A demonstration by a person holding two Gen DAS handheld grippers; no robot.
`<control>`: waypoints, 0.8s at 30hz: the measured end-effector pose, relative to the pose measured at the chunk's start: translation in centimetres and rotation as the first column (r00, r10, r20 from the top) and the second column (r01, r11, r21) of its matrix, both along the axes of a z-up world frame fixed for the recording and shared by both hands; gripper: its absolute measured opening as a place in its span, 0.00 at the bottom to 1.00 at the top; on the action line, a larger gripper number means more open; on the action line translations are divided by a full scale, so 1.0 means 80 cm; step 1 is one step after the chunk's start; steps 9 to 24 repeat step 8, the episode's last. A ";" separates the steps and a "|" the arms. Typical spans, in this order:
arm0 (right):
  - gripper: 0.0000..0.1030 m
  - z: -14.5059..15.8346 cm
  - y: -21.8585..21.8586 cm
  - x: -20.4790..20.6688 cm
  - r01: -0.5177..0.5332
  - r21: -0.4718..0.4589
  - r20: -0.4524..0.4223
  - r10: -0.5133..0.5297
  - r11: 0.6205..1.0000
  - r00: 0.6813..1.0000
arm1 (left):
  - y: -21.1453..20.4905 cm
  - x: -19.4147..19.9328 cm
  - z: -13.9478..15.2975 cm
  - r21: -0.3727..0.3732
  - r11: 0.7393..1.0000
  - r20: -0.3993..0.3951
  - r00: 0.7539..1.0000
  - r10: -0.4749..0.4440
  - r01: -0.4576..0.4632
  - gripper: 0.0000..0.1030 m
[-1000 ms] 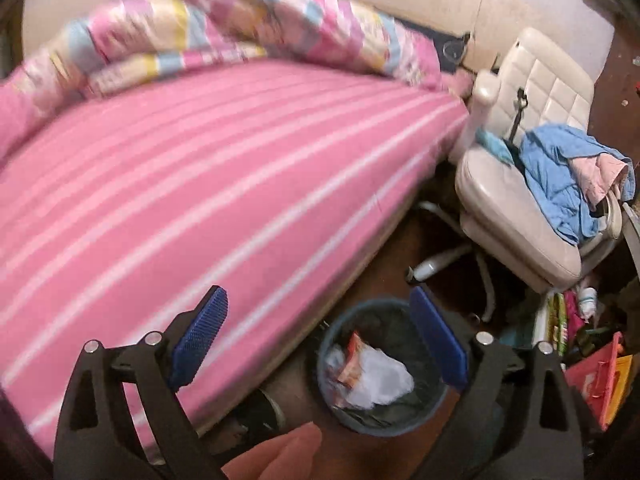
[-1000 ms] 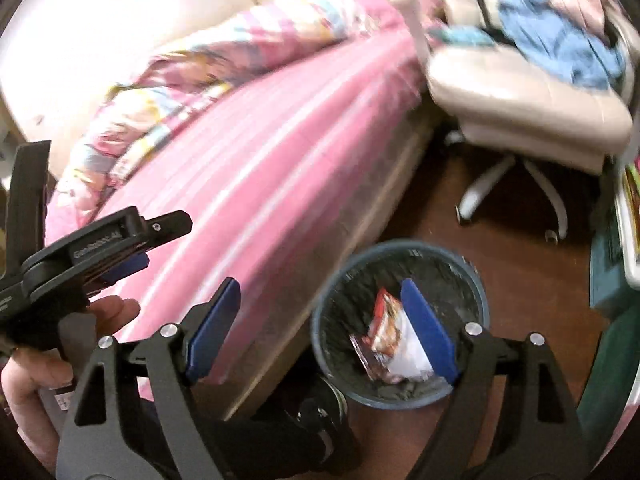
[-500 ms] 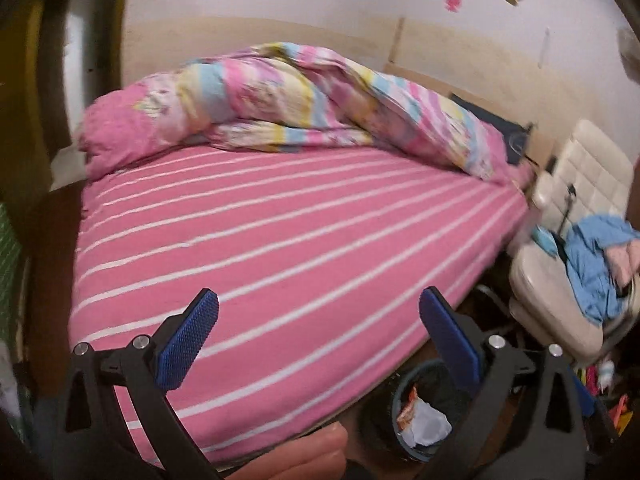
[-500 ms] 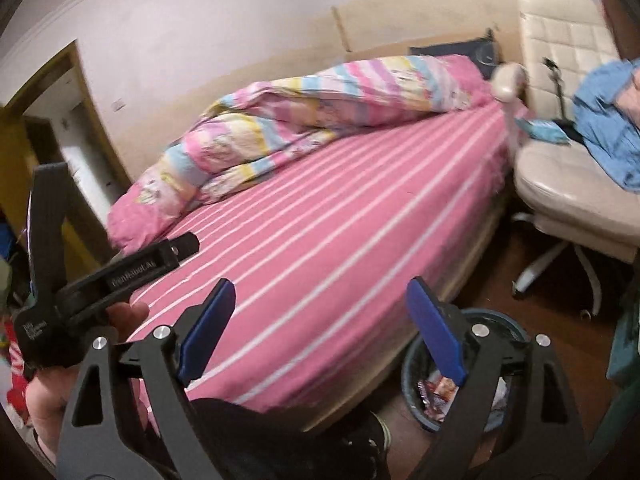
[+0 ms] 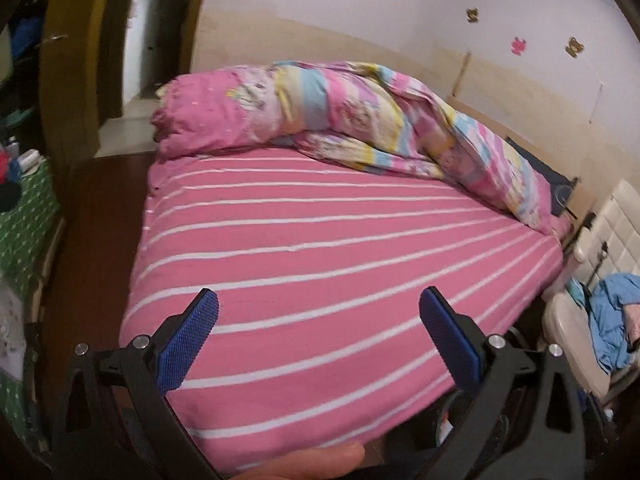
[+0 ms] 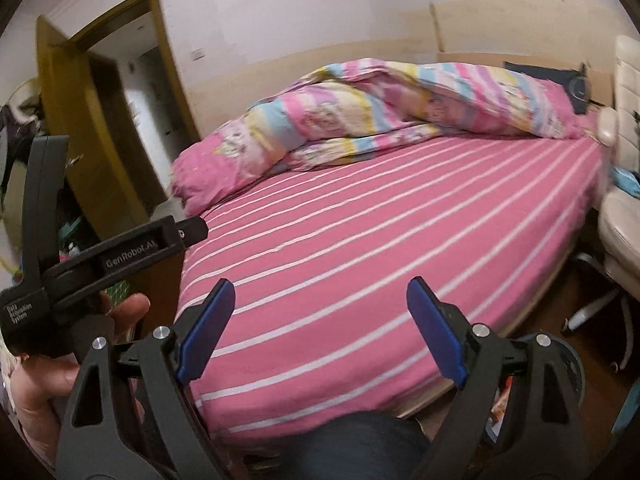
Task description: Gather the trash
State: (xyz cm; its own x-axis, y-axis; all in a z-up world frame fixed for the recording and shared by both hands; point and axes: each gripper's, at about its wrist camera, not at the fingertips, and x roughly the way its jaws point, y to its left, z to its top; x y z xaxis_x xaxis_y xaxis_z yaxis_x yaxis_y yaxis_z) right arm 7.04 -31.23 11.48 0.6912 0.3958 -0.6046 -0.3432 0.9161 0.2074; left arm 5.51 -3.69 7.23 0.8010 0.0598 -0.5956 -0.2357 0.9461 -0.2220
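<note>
Left gripper (image 5: pixel 316 340) spread wide, nothing held, raised level over near edge of bed (image 5: pixel 320 248), likely to scan for litter. Striped sheet bare; duvet (image 5: pixel 360 120) bunched along far edge. Right gripper (image 6: pixel 320 328) also spread, empty. Trash bin (image 6: pixel 568 364) on floor below bed's near right corner (mostly hidden behind gripper), wrapper just showing inside. Chair (image 6: pixel 624 216) beyond.

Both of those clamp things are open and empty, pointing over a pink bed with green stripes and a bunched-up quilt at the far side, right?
Nearly. The stripes on the bed are white, not green; the left wrist view shows it. The left gripper and right gripper are open and empty, the quilt bunched at the far side.
</note>
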 end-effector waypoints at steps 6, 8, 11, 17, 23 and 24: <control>0.84 -0.013 0.052 0.003 -0.050 -0.041 -0.012 0.049 0.998 0.999 | 0.028 0.004 -0.027 -0.035 0.999 -0.074 0.997 0.030 -0.033 0.95; 0.84 -0.020 0.061 0.001 -0.060 -0.060 -0.016 0.059 0.996 0.998 | 0.034 0.006 -0.042 -0.064 0.997 -0.096 0.995 0.029 -0.035 0.95; 0.84 -0.020 0.061 0.001 -0.060 -0.060 -0.016 0.059 0.996 0.998 | 0.034 0.006 -0.042 -0.064 0.997 -0.096 0.995 0.029 -0.035 0.95; 0.84 -0.020 0.061 0.001 -0.060 -0.060 -0.016 0.059 0.996 0.998 | 0.034 0.006 -0.042 -0.064 0.997 -0.096 0.995 0.029 -0.035 0.95; 0.84 -0.020 0.061 0.001 -0.060 -0.060 -0.016 0.059 0.996 0.998 | 0.034 0.006 -0.042 -0.064 0.997 -0.096 0.995 0.029 -0.035 0.95; 0.84 -0.020 0.061 0.001 -0.060 -0.060 -0.016 0.059 0.996 0.998 | 0.034 0.006 -0.042 -0.064 0.997 -0.096 0.995 0.029 -0.035 0.95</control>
